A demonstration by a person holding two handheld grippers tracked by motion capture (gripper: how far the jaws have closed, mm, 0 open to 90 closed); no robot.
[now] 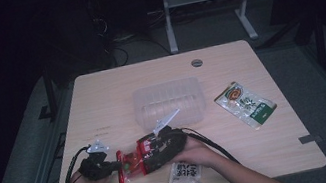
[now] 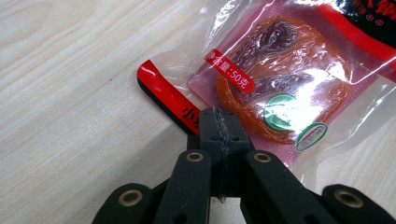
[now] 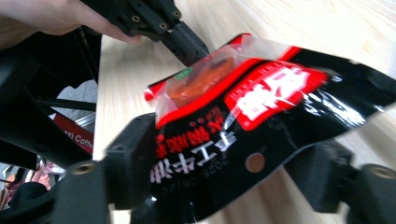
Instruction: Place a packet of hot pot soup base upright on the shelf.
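Note:
A red and black snack packet (image 1: 135,163) with a clear window is held just above the wooden table (image 1: 102,102) near its front edge. My left gripper (image 1: 117,166) is shut on the packet's (image 2: 280,79) red-striped left edge, its jaws pinched flat together (image 2: 219,126). My right gripper (image 1: 157,148) comes in from the right, over the packet's black end. In the right gripper view the packet (image 3: 261,116) lies between the two spread jaws of my right gripper (image 3: 229,154), and I see no pad pressing on it. The left gripper (image 3: 187,44) shows beyond, at the far edge.
A clear plastic tub (image 1: 169,103) stands empty at the table's middle. A green and white packet (image 1: 245,104) lies to the right. A white spouted pouch (image 1: 186,175) rests at the front edge under the right forearm. A round cable grommet (image 1: 196,62) sits at the back.

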